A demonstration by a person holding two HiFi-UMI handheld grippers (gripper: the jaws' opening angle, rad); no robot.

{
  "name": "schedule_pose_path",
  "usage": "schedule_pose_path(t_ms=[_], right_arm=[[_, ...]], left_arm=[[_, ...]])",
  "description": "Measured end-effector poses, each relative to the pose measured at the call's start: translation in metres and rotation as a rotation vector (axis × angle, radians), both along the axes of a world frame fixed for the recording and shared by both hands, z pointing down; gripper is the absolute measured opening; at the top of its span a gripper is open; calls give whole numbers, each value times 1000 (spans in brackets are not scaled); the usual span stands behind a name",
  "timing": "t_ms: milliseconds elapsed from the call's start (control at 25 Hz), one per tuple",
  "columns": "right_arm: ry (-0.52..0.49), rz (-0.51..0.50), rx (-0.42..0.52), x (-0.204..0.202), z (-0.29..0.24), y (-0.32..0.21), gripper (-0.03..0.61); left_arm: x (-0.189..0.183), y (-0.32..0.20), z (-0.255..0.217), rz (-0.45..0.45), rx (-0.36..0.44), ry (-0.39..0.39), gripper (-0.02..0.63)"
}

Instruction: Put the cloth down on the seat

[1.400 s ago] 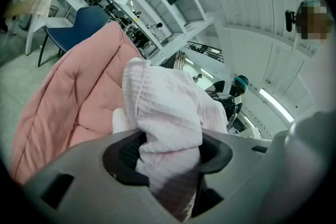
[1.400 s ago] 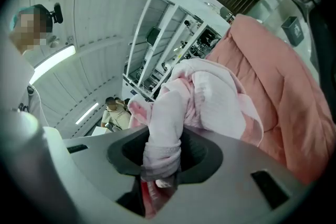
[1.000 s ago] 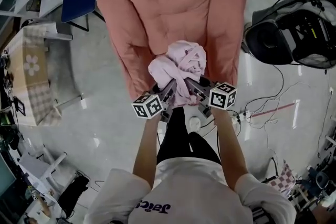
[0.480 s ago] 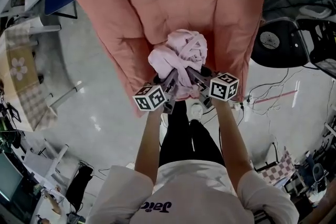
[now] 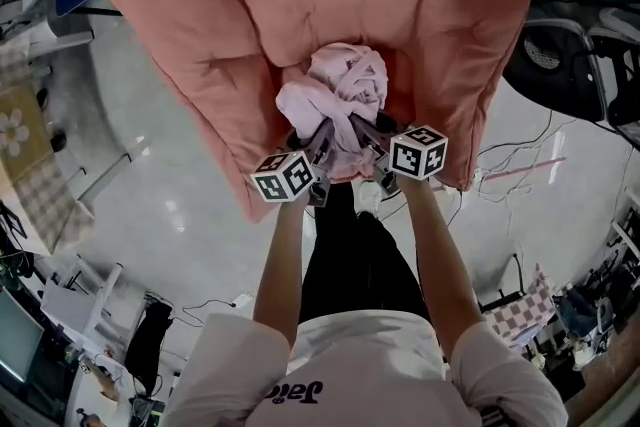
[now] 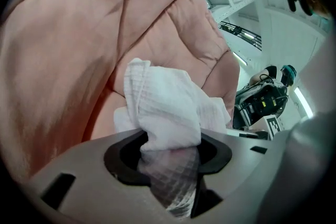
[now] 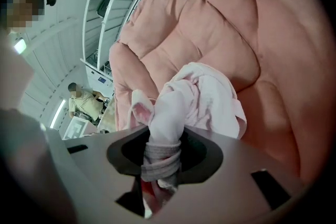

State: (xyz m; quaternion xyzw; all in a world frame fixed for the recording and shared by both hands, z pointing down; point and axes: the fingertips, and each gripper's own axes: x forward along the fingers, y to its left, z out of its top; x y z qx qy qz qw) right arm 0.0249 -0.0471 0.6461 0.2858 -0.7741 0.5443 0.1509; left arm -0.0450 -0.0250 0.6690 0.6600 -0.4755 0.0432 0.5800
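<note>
The biggest thing here is the seat (image 5: 250, 5), a fat pink padded chair that fills the top of the head view. It is soft and puffy, with a dip in the middle. A cloth laid there should not slide off.

The person (image 5: 340, 355) stands at the front edge of the seat with both arms (image 5: 280, 255) stretched out side by side. I think they reach forward like that so the bundle sits over the dip and not over the floor (image 5: 150, 175).

The cloth (image 5: 340, 90) is pale pink and scrunched into a ball. It is low over the middle of the seat, near the front. I cannot tell if its underside touches the padding yet. It bunches up because it is pinched at two spots close together.

The left tool (image 5: 322, 143) has its jaws closed on a thick fold of the cloth. Its own view shows the waffle fabric stuffed between them. The right tool (image 5: 368, 140) is clamped on a twisted bit of the same cloth. Two grips stop the bundle from drooping to one side.

The job looks nearly done. What is left, I think, is to rest the cloth on the padding and open both tools. The fabric could snag in the jaws, so they should open wide.
</note>
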Motion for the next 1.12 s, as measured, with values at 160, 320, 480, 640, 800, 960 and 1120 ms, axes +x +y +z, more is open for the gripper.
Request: schedule_pose_path(t_ms=[160,320,480,640,800,960,1120], right_arm=[[49,-12,-27,-1,37,3,132],[140,-3,-57,0,73,4,132],[235,34,-92,4,104,7,141],[300,54,-95,10,126,11,153],[341,43,-86,13,142,11,167],[390,8,-68,17,155,9,189],[422,-12,-55,21,164,7,190]], left_arm=[[-1,5,35,-14,-47,-7,209],[-5,5,62,-11,-77,-30,209],[-5,4,90,11,-109,-76,209],[-1,6,112,30,-140,-99,209],[1,6,127,36,-164,-105,209],[3,6,137,59,-154,-173,206],[9,4,147,73,-160,-252,201]])
